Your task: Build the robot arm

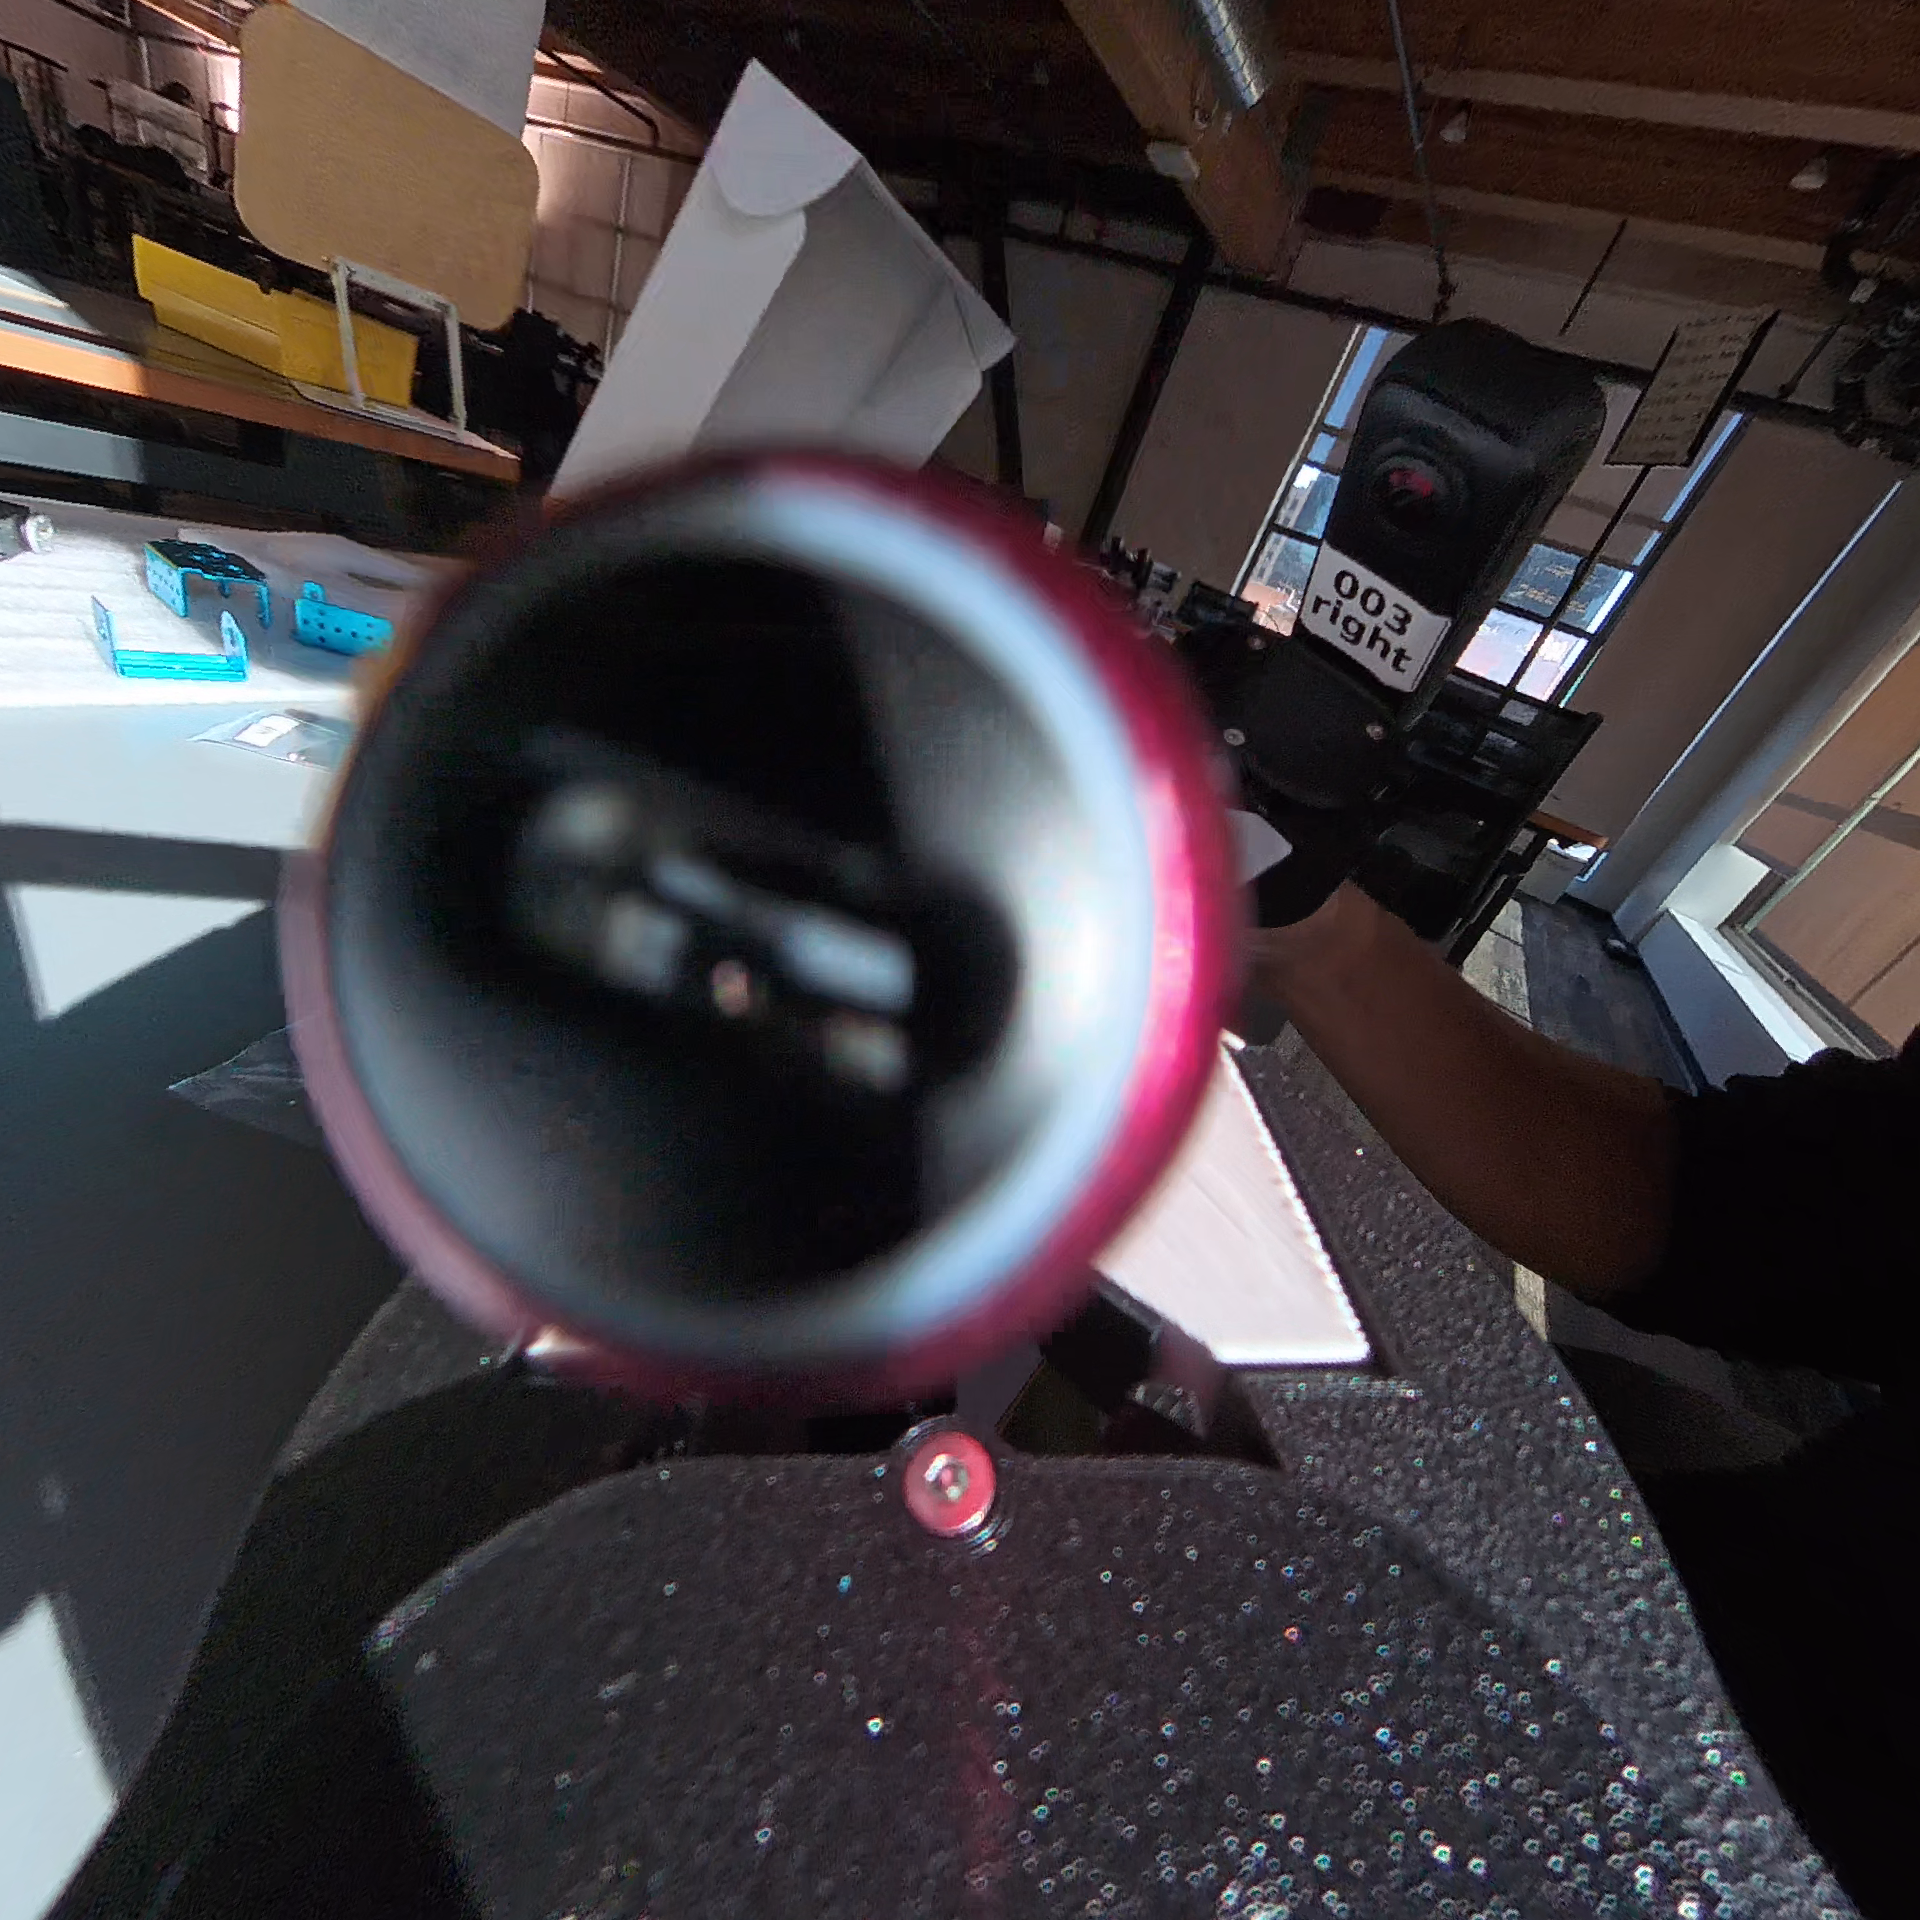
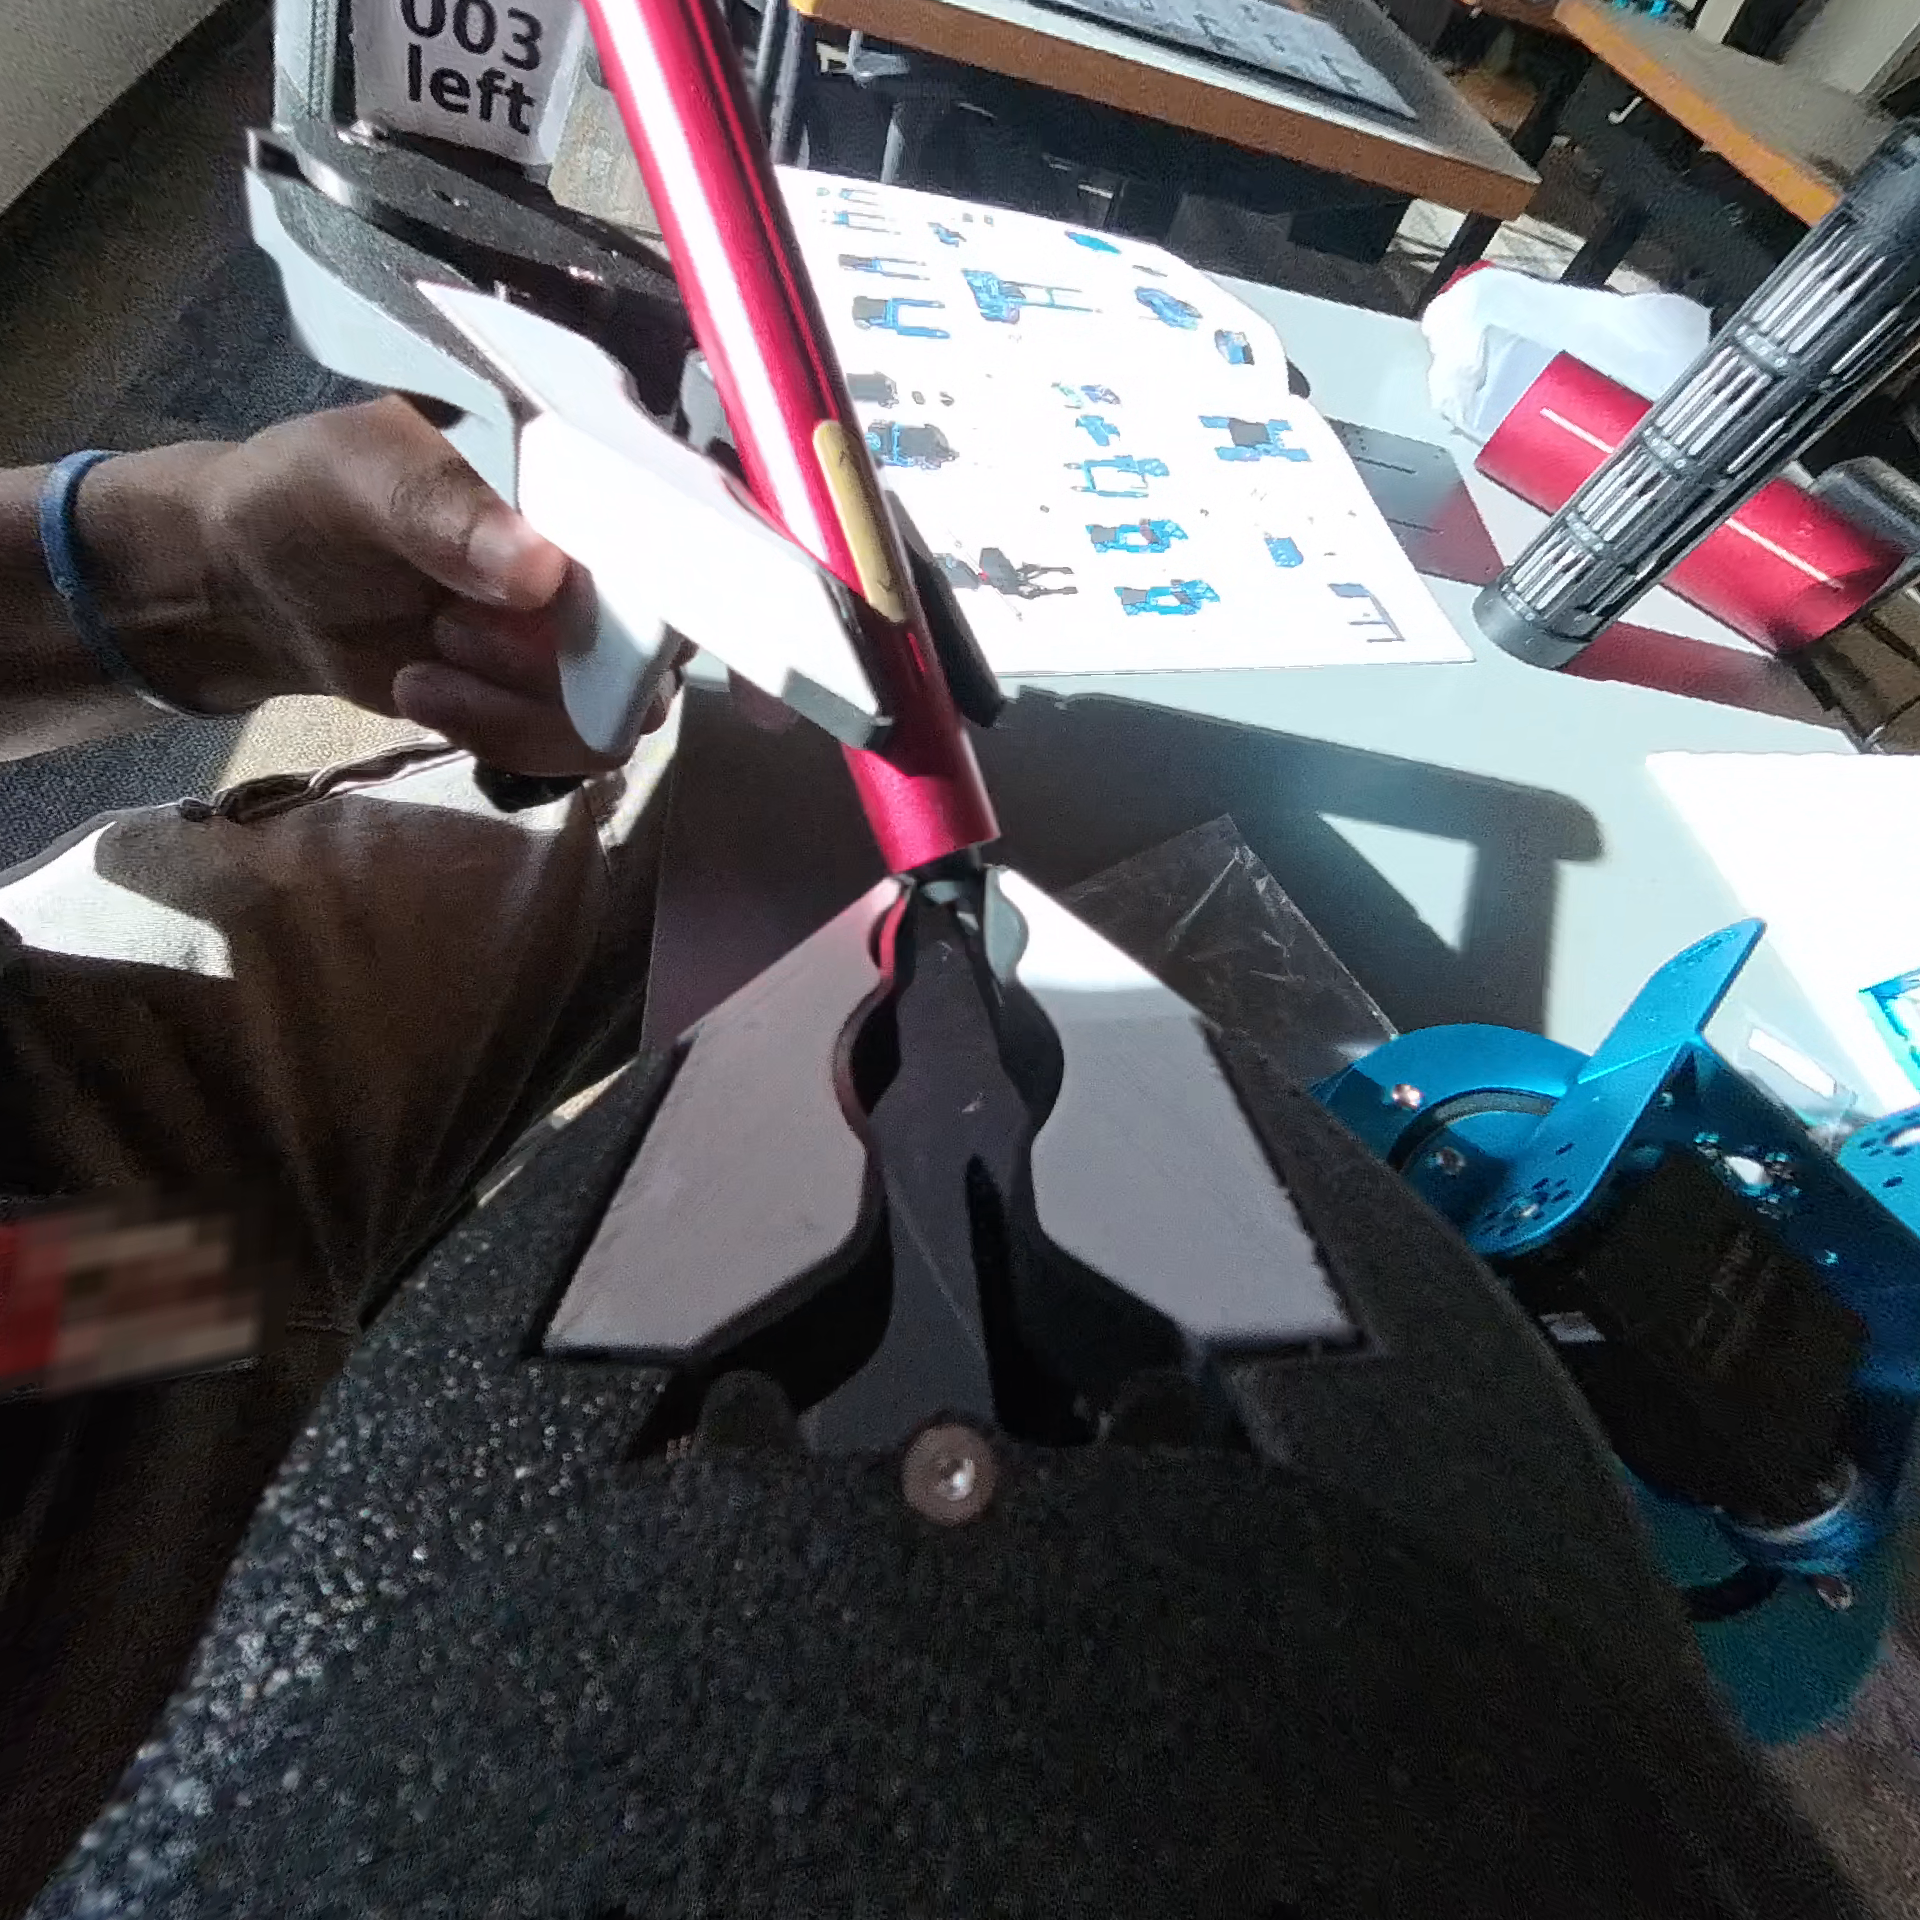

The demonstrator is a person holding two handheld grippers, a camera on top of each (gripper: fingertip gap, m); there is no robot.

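While the left wrist view looks straight down the blurred open end of the red tube (image 1: 758, 925), the right wrist view shows the left gripper (image 2: 914, 665) clamped around it, the right gripper (image 2: 961, 883) pinching its lower tip. A printed sheet (image 2: 1091, 436), black ribbed cylinder (image 2: 1704, 416) and blue bracket assembly (image 2: 1621, 1122) crowd the white table (image 2: 1455, 748) rightward.

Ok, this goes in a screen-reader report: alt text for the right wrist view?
The left gripper clamps a slim red metal tube, whose lower end meets the closed right gripper fingers, above a white parts sheet.
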